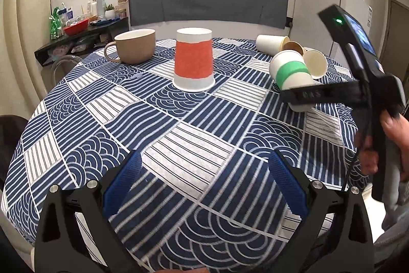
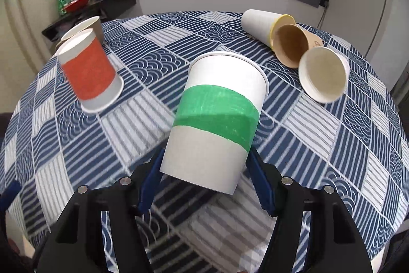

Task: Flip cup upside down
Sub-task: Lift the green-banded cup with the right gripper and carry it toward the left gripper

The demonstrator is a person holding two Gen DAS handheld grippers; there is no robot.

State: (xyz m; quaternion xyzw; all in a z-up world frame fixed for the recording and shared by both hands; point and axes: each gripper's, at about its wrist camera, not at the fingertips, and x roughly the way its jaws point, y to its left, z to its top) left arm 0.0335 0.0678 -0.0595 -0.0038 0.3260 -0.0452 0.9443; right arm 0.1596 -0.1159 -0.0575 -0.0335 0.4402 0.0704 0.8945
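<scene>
My right gripper (image 2: 204,183) is shut on a white paper cup with a green band (image 2: 217,119), gripping near its base and holding it tilted above the table. In the left wrist view the same cup (image 1: 291,73) hangs at the right in the right gripper (image 1: 301,95). An orange-banded paper cup (image 1: 193,60) stands upside down on the table's middle; it also shows in the right wrist view (image 2: 89,71). My left gripper (image 1: 204,186) is open and empty above the near part of the table.
The round table has a blue-and-white patterned cloth (image 1: 179,134). A beige mug (image 1: 135,45) stands at the back left. Three paper cups lie on their sides at the back right (image 2: 294,42). A cluttered shelf (image 1: 76,27) is behind the table.
</scene>
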